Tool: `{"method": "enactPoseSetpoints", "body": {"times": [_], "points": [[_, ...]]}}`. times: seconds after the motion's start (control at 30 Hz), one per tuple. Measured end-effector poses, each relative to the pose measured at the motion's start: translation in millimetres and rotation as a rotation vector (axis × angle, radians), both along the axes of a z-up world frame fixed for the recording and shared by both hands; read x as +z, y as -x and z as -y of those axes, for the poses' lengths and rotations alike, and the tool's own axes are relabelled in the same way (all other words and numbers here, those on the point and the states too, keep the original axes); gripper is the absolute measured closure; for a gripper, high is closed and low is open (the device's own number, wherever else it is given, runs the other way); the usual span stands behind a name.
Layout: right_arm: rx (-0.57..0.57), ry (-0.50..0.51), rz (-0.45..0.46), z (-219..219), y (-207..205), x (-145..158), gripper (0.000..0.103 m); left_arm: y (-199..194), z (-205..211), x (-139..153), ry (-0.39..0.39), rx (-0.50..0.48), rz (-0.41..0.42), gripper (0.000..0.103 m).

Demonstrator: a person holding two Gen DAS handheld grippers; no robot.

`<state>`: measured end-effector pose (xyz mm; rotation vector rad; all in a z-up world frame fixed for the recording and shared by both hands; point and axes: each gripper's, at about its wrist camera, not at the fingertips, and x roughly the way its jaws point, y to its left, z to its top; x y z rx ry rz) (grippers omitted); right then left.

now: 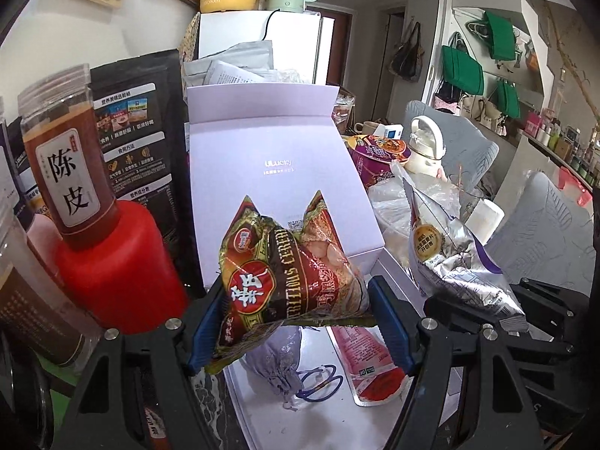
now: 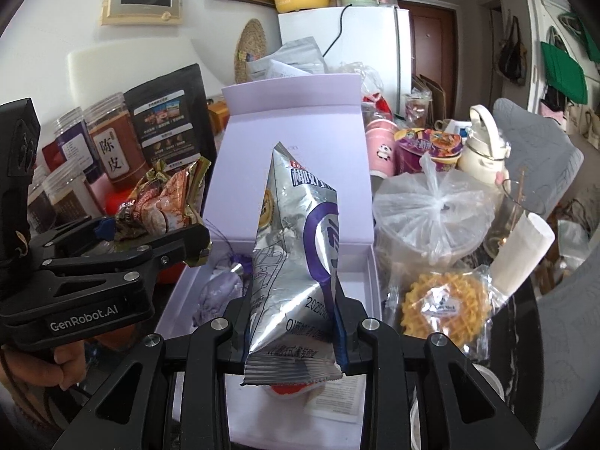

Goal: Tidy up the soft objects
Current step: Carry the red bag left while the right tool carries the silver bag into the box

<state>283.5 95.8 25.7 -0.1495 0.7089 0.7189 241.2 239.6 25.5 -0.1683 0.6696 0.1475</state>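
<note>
A: Largest first: lilac box point(image 2: 369, 262), lid point(image 1: 277, 172) standing upright at the back, tray open toward the cameras. Near rim cut off behind both grippers in each view.

B: Hemmed in on both flanks. Left: red jar point(image 1: 120, 262), amber jar point(image 1: 71, 157), black pouch point(image 1: 138, 120), all close against the box wall. Right: knotted plastic bag point(image 2: 435, 206) and wrapped waffle cookie point(image 2: 446, 307), just beside the right rim.

A: Free room only above the tray floor, between the walls. Floor partly taken already: lavender drawstring pouch point(image 1: 277, 363), blue cord bracelet point(image 1: 318, 382), pink-and-red sachet point(image 1: 371, 367).

B: Left gripper point(image 1: 296, 322) spread fairly wide, blue pads pressed on either side of the red cereal packet point(image 1: 288, 277). Packet held clear above the tray, lower corner hanging below the left pad.

A: Right gripper point(image 2: 292, 326) narrower, clamped on the lower part of the silver snack bag point(image 2: 296, 247). Bag upright, tip tilted left, above the tray's near half.

B: Both grippers side by side, close but apart. Bare hand point(image 2: 56, 367) under the left gripper, mostly cut off.

A: Hard to read: paper slip point(image 2: 333, 397) under the silver bag, print too small. Something red beneath the bag's crimped edge, mostly hidden.
</note>
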Motion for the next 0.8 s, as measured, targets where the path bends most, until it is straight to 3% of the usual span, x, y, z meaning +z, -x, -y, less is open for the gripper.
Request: {"method": "enactPoseSetpoints", "body": {"times": [0.3,0.8], "points": [[-0.003,0.041,-0.048,-10,-11,-21,0.072,-16,-3,-19,-0.002,-0.007,-0.034,0.03],[-0.019,0.114,-0.106,-20,-27,-55,0.072,-41,-5,-61,0.016,-0.027,-0.17,0.03]]}}
